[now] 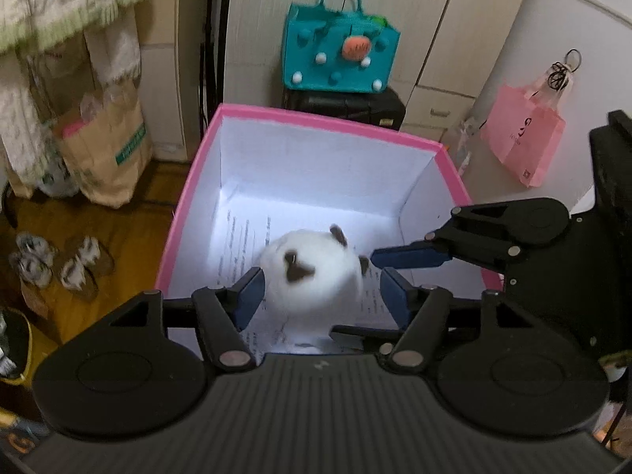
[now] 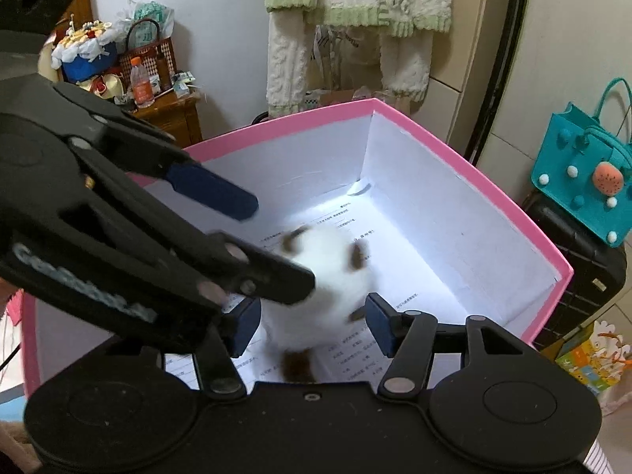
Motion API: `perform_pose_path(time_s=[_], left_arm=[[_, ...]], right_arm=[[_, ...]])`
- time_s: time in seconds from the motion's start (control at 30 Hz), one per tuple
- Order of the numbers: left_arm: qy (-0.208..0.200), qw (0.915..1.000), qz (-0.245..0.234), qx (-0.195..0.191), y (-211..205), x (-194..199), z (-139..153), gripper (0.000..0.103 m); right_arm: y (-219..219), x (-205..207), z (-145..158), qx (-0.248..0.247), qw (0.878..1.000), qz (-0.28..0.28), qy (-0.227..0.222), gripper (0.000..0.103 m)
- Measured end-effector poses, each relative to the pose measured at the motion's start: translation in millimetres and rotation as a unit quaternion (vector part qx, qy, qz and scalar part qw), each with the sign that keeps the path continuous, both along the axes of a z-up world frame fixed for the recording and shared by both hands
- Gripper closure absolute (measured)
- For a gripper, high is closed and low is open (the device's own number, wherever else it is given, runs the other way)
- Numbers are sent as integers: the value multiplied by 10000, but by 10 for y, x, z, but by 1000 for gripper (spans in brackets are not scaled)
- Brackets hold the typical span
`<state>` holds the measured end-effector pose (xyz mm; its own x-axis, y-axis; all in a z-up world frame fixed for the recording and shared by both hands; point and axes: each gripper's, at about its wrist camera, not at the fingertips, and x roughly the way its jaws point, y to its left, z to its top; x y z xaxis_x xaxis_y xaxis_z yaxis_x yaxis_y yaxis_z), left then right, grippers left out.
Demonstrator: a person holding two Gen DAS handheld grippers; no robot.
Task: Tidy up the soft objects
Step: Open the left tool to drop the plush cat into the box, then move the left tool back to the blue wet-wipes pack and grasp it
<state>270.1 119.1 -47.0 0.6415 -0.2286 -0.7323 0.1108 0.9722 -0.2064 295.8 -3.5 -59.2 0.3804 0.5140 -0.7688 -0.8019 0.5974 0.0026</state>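
A white plush toy (image 1: 312, 276) with brown ears and marks shows blurred inside an open pink box (image 1: 316, 116) with white walls. The toy sits between the blue pads of my left gripper (image 1: 322, 296), and a gap shows at the right pad, so the jaws stand open. My right gripper (image 1: 353, 294) reaches in from the right, its fingers spread around the same toy. In the right wrist view the plush toy (image 2: 328, 276) lies between the pads of my right gripper (image 2: 312, 326), which do not press it. My left gripper (image 2: 282, 245) crosses in from the left above the pink box (image 2: 474, 173).
Printed paper sheets (image 2: 355, 339) line the box floor. Behind the box stand a teal felt bag (image 1: 339, 51) on a black suitcase (image 1: 343, 106) and a pink bag (image 1: 521, 138) on the wall. Paper bags (image 1: 106, 150) and slippers (image 1: 55, 264) lie on the wooden floor at left.
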Motion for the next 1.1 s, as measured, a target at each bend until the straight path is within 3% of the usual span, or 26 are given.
perform_pose_path(time_s=[0.17,0.43,0.67,0.87,1.1], left_arm=[[-204,9995,-151,182,-17,-194,105,30],[-653,9946,-116,798,-77,-506,301,27],[-732,9941,-179,779,-81,-784,458,26],[-861,9900,-244,1088,-162,-1000,557,24],[-842,9888,-465,1138,-245,-1247,664,23]], right_arm=[[-149,-102,71,437,9986,-211,196,39],[-287,-377,300,513,9979,-400,22,39],[-470,-646,549,558,9966,-604,-101,39],[-586,-894,650,591,9957,-711,118,39],[-746,-1267,806,656,9953,-711,-1,38]])
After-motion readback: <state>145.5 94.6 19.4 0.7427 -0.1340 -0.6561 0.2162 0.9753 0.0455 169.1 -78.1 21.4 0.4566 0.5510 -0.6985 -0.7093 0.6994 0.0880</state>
